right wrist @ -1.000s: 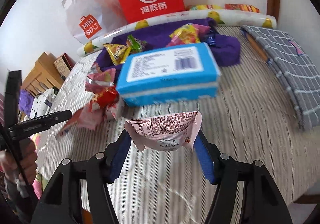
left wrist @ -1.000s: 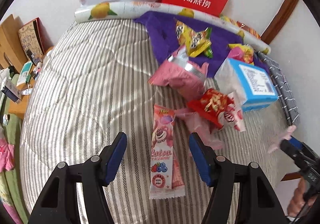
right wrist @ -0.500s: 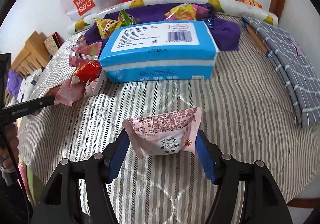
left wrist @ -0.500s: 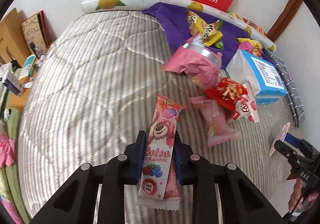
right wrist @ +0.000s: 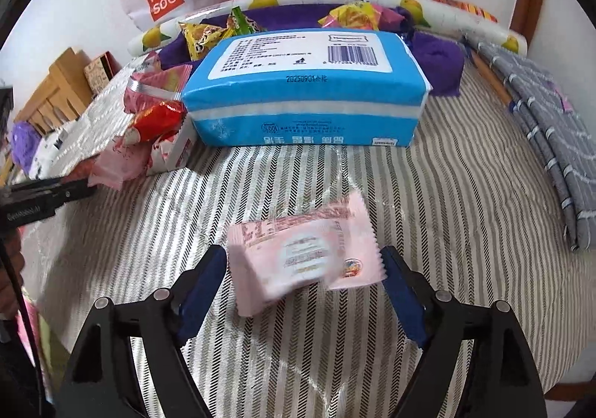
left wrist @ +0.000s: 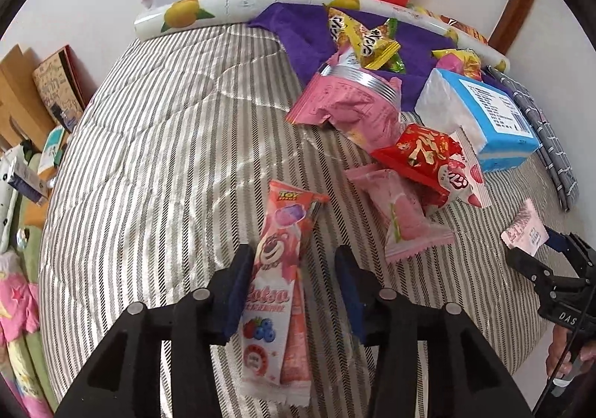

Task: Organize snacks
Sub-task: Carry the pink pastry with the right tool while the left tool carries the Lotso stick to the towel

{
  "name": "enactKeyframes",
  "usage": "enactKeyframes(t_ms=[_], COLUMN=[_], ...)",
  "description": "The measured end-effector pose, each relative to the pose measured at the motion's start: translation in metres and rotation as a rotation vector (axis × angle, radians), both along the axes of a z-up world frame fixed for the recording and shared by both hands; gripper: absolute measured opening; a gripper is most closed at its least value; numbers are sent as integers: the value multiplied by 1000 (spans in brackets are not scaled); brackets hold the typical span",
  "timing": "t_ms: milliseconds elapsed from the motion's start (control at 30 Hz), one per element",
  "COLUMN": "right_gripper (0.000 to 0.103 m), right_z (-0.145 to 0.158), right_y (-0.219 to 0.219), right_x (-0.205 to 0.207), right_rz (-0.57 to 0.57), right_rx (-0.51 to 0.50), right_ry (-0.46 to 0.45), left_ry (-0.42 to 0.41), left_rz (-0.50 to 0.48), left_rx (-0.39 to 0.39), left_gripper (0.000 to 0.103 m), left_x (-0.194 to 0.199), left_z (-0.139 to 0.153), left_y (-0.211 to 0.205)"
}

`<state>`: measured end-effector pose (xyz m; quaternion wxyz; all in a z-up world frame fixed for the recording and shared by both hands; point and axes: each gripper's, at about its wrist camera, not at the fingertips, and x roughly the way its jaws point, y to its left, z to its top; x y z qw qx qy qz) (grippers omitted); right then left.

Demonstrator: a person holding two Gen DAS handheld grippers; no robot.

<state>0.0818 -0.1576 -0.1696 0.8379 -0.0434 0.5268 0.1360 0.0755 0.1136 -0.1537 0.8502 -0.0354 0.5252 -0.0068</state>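
Straddling a long Lotso snack packet (left wrist: 275,291), left gripper (left wrist: 294,287) parted, right gripper (right wrist: 303,291) spread wide around a blurred pink pouch (right wrist: 305,254), striped bedcover (right wrist: 447,194).

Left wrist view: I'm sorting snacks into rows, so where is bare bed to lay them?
Widest bare patch of striped cover: left of the Lotso bar, up to the lemon-print roll. Smaller one: between the blue pack and grey checked cloth. Crowded: the snack pile by the purple cloth.

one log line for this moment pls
task organize snacks | left tongs open around lotso snack bar on striped bed | right tongs around blurred pink packet, grip unclear
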Motion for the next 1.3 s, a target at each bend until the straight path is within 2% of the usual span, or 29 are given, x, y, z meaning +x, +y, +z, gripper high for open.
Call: enactKeyframes(t_ms=[100,133,200,267,333,633,767,1033,1300], right_gripper=[81,79,72,62,57,56,56,56,56], right_z=[-1,-1,0,3,6,31,51,84,107], right_y=[5,5,3,1,-2,-15,-24,-45,-55], right_x=[-4,-6,-8,-8,-7,-12,-16,-17,-11], right_rz=[27,33,31,31,21,-23,-39,-99,-117], right_rx=[-42,-50,-42,-37,-21,0,14,33,64], right_ry=[-26,-36,-43,-43,-40,-87,-127,-197,-241], left_ry=[-19,-21,-21,-16,-15,-92,-88,-128,-143], left_rz=[-5,-5,2,9,9,-1,-28,-87,-142], left_rx=[22,42,64,16,-24,-16,-72,-129,-148], left_gripper=[42,39,24,23,22,22,22,22,22], left_x=[-1,-1,-2,-2,-3,-20,-22,-22,-8], left_z=[-1,-1,0,1,4,36,43,66,79], left_y=[-2,-3,-2,4,8,-5,-17,-53,-90])
